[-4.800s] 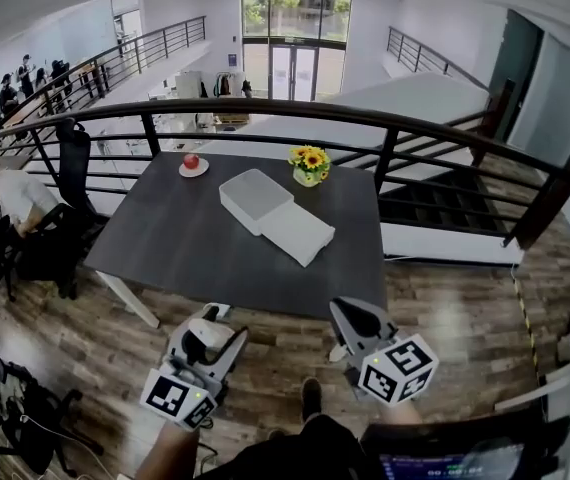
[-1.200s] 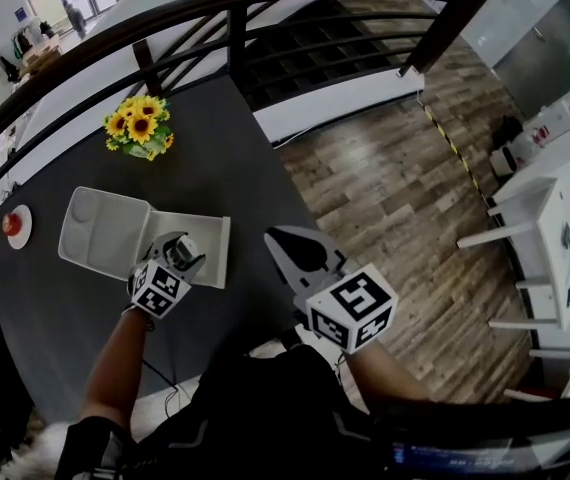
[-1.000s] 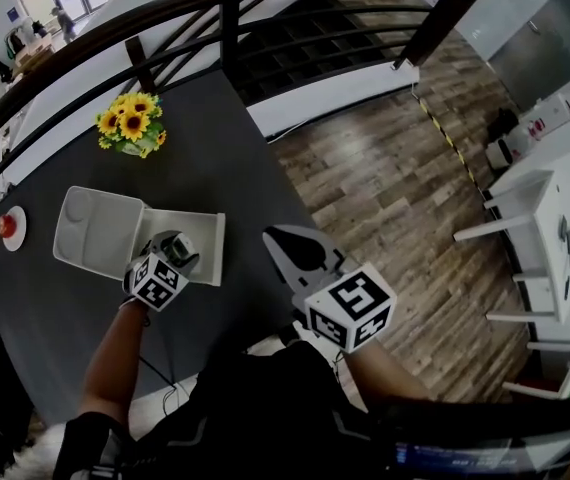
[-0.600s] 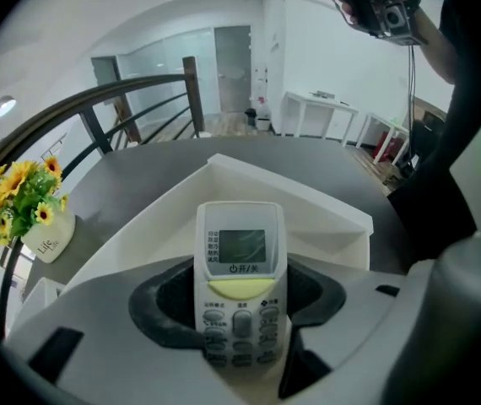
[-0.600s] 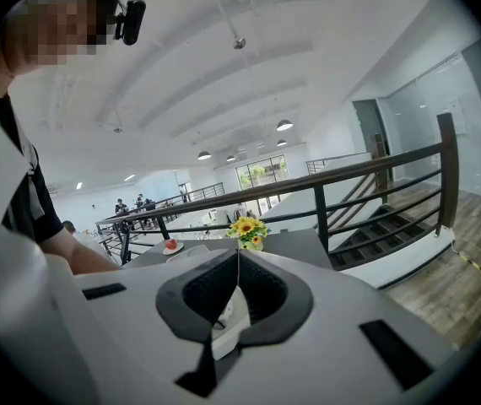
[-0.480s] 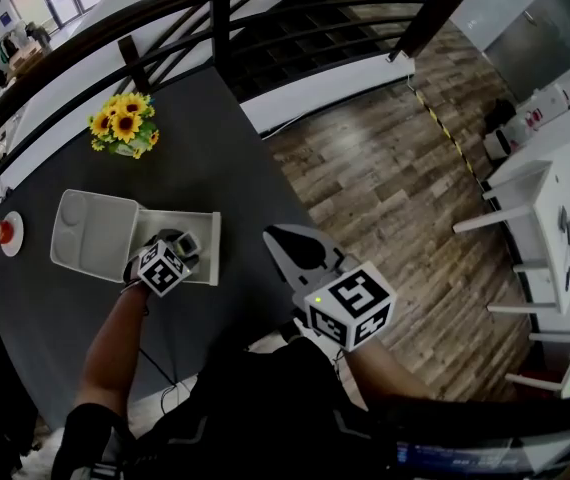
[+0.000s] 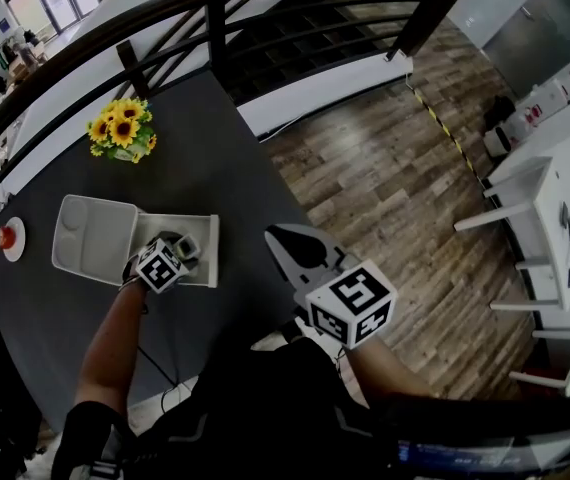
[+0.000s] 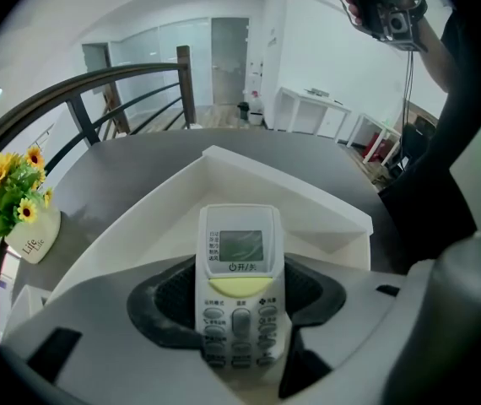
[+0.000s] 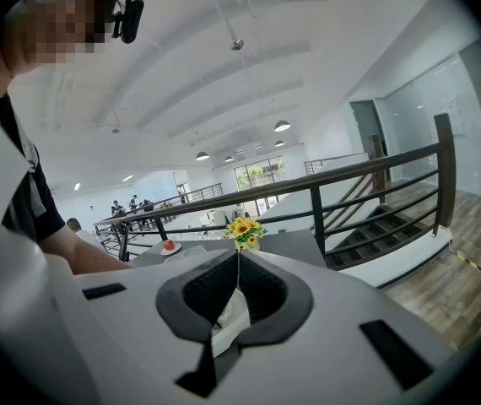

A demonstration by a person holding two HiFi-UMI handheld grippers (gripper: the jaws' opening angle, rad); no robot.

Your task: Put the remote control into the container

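The left tongs (image 8: 239, 315) squeeze the remote control (image 8: 240, 256) by its button end, right over the open white container (image 8: 329, 226) on the desk (image 7: 200, 158), probably to drop it in, while the right tongs (image 9: 234, 298) are shut, empty and off the desk.

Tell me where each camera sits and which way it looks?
Head view: on the person's head, looking down at the table, the container, the person's arms, left claw and right claw.
Left gripper view: on the left claw, looking along it at the remote it grips over the container.
Right gripper view: on the shut right claw, looking level toward the railing; the person's sleeve shows.
All three show the flowers.
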